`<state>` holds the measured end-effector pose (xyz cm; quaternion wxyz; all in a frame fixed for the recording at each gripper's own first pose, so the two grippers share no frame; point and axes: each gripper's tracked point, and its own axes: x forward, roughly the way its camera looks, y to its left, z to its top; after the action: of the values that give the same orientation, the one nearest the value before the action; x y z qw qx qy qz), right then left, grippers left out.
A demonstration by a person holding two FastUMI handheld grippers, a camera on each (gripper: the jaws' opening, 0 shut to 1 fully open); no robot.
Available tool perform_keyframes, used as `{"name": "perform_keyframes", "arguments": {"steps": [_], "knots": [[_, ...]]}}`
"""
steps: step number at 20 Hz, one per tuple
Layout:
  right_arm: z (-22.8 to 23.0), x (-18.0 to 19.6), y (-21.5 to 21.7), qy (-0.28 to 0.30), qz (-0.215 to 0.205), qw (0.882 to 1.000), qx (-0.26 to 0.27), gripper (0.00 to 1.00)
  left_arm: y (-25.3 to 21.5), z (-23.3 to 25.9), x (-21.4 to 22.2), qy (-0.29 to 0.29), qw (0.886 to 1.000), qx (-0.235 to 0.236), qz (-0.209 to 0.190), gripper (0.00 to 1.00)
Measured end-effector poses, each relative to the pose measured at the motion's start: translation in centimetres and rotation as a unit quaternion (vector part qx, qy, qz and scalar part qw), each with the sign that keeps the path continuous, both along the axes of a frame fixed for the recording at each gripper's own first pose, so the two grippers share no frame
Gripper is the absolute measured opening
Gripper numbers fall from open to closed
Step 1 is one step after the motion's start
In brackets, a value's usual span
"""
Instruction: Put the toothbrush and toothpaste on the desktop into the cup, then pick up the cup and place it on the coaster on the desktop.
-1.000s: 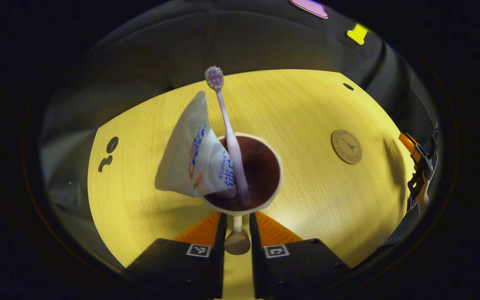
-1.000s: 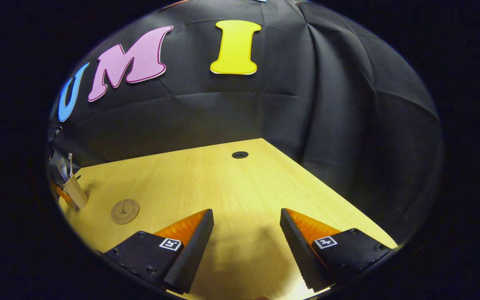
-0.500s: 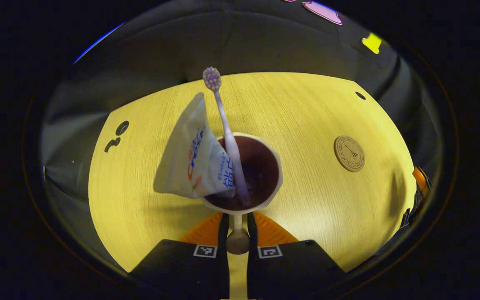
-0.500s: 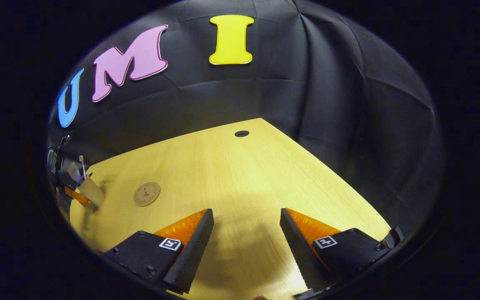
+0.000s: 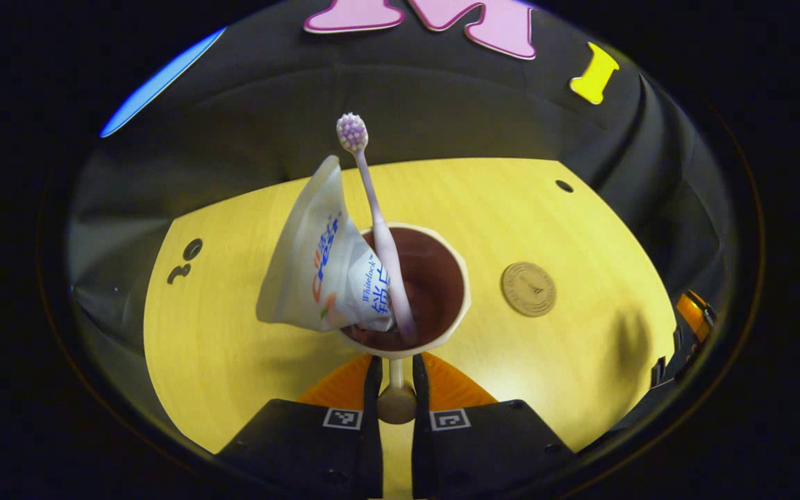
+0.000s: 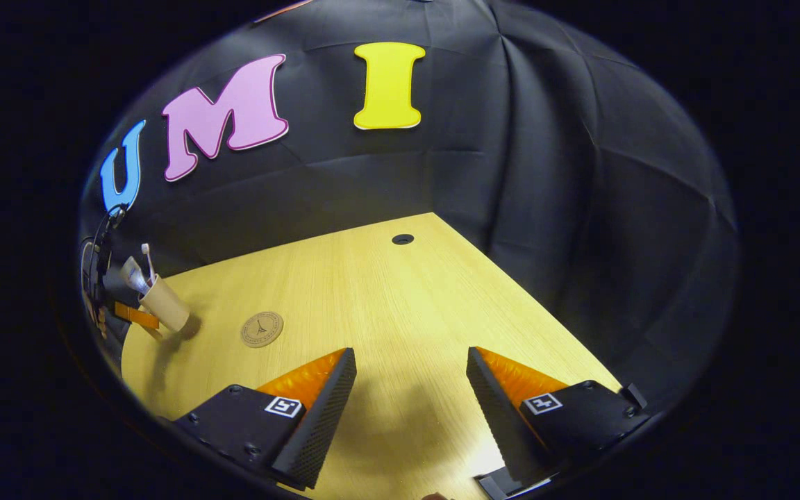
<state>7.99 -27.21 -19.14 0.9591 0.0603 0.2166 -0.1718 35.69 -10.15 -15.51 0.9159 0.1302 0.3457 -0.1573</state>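
The cup (image 5: 410, 285), holding toothbrush (image 5: 376, 222) and toothpaste (image 5: 320, 257), is gripped by its handle in the left gripper (image 5: 394, 392); the coaster (image 5: 528, 289) lies at three o'clock on the worktop (image 5: 233, 347). The right gripper (image 6: 410, 389) fingers are spread wide.

Your cup (image 5: 435, 278) is a pale beige one with a dark inside and a thin handle at its near side, and in the right gripper view it hangs tilted above the desktop (image 5: 546, 222) at the far left. The toothbrush (image 5: 376, 222), pale lilac with a bristled head, stands in it and leans against the rim, and beside it the white toothpaste (image 5: 317, 264) tube with blue and red print sits cap down, its flat crimped end sticking up past the rim. You can see the coaster (image 5: 528, 289), a round brown disc with an embossed tower, lying flat and bare on the desktop, apart from the cup
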Motion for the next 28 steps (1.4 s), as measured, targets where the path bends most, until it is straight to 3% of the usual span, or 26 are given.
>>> {"name": "perform_keyframes", "arguments": {"steps": [12,19,25,27,28], "knots": [[-3.3,-1.8,2.0,0.015,0.015,1.0,0.016,0.98,-12.3,-2.7,-0.8,0.02,0.989,0.052,-0.137,0.21],[-4.1,-2.4,1.9,0.029,0.024,0.999,0.016,0.98,-15.3,-4.8,0.5,0.033,0.98,0.094,-0.175,0.21],[-4.4,-1.7,1.8,0.032,0.023,0.999,0.016,0.98,-15.4,-5.3,0.2,0.045,0.977,0.11,-0.177,0.21],[-4.5,-1.4,2.1,0.034,0.027,0.999,0.021,0.99,-15.5,-5.2,0.1,0.043,0.976,0.119,-0.179,0.22],[-4.7,-1.3,2.3,0.036,0.03,0.999,0.022,0.99,-15.7,-5.1,0.1,0.043,0.975,0.121,-0.18,0.29]]}}
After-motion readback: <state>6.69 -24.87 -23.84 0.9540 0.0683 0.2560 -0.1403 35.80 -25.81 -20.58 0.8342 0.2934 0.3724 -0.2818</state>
